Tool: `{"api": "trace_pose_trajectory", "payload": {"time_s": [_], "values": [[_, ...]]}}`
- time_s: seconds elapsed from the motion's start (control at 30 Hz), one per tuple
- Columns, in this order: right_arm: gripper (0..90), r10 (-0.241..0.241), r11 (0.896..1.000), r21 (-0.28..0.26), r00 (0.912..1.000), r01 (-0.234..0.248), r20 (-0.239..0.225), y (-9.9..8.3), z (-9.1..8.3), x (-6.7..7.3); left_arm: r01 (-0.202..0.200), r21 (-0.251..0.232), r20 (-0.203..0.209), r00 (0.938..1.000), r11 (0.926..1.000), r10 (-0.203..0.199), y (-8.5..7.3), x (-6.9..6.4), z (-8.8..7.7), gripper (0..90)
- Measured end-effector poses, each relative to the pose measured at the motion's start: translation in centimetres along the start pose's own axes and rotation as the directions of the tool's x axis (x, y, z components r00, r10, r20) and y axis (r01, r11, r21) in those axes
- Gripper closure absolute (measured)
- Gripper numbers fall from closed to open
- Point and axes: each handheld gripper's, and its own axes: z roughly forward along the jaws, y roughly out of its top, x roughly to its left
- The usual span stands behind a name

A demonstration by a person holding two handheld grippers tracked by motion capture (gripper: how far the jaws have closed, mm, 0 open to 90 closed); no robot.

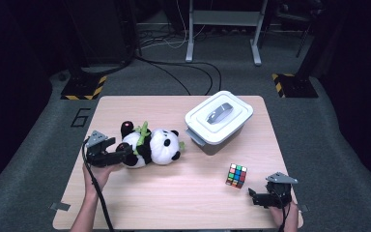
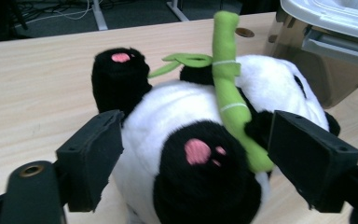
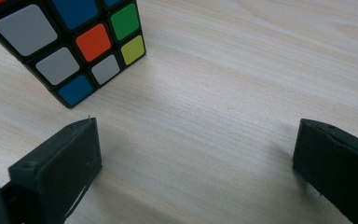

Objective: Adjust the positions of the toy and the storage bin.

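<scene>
Lying on its back across the left half of the wooden table (image 1: 174,193), the plush panda (image 1: 152,147) points its black feet with their pink soles toward the left gripper (image 1: 121,155), which puts the narrow lower body within easy reach. In the left gripper view the two black jaws stand wide on either side of the panda's (image 2: 186,121) near foot and hip; a gap shows on each side, so the pads do not seem to press the fur, and the toy looks to rest on the table under its own weight rather than in a grip. A green bamboo stalk (image 2: 230,88) sewn across the belly slants up between the jaws, likely the reason for coming in from the foot end, where the body is plain and soft.

Close beside the panda's head stands a white-lidded storage box (image 1: 218,122), its lid shut with a grey handle on top. That closeness suggests the box is where the toy belongs, and the lid would have to come off first.

Near the front right corner the right gripper (image 1: 257,197) rests low over bare wood, jaws spread with nothing between them. A Rubik's cube (image 3: 70,42) sits just ahead of it, untouched and slightly off to one side of its jaws, so this hand seems parked in waiting.
</scene>
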Motion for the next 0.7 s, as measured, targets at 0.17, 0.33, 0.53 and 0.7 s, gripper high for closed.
{"api": "trace_pose_trajectory", "payload": {"time_s": [0.17, 0.33, 0.53, 0.7], "values": [[0.1, -0.002, 1.000, 0.001, 1.0000, 0.002, -0.001, 0.0, 0.0, 0.0, 0.035, 0.048, -0.007, 0.9994, 0.9982, -0.034, -1.9, -0.6, 1.2, 15.2], [0.1, 0.000, 1.000, 0.000, 1.0000, 0.000, 0.000, 0.0, 0.0, 0.0, 0.054, 0.085, -0.046, 0.9977, 0.9949, -0.051, -3.0, -0.8, 3.5, 13.2], [0.1, -0.002, 1.000, 0.001, 1.0000, 0.002, -0.001, 0.0, 0.0, 0.0, 0.083, 0.051, -0.103, 0.9917, 0.9953, -0.077, -2.7, -0.7, 4.4, 17.1], [0.1, -0.002, 1.000, 0.000, 1.0000, 0.002, -0.001, 0.0, 0.0, 0.0, 0.078, 0.041, -0.121, 0.9900, 0.9961, -0.072, -2.6, -0.6, 5.5, 18.3]]}}
